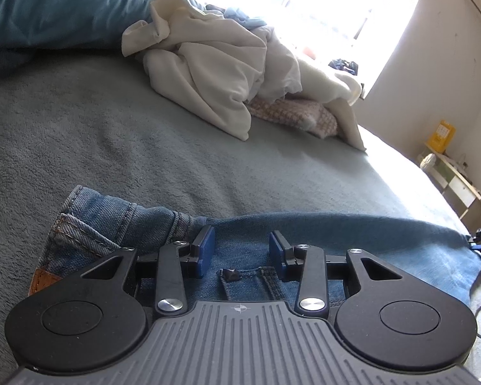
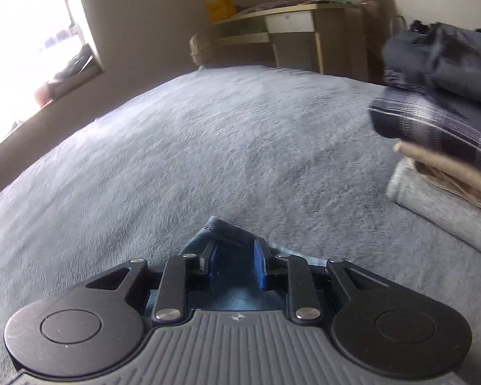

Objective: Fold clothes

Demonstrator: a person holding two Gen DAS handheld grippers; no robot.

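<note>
Blue jeans (image 1: pixel 105 221) lie on the grey bed cover (image 1: pixel 144 147), waistband near me and a folded leg running off to the right. My left gripper (image 1: pixel 241 245) sits on the waistband by the button. Its blue pads (image 1: pixel 206 247) stand partly apart with denim filling the gap. In the right wrist view my right gripper (image 2: pixel 232 253) is shut on a bunched corner of the jeans (image 2: pixel 221 227), which pokes out past its fingertips just above the bed cover (image 2: pixel 208 144).
A heap of unfolded cream and white clothes (image 1: pixel 208 64) lies at the far side of the bed, with a blue duvet (image 1: pixel 48 3) behind it. A stack of folded clothes (image 2: pixel 442 147) sits at the right. A desk (image 2: pixel 291 19) stands beyond the bed's edge.
</note>
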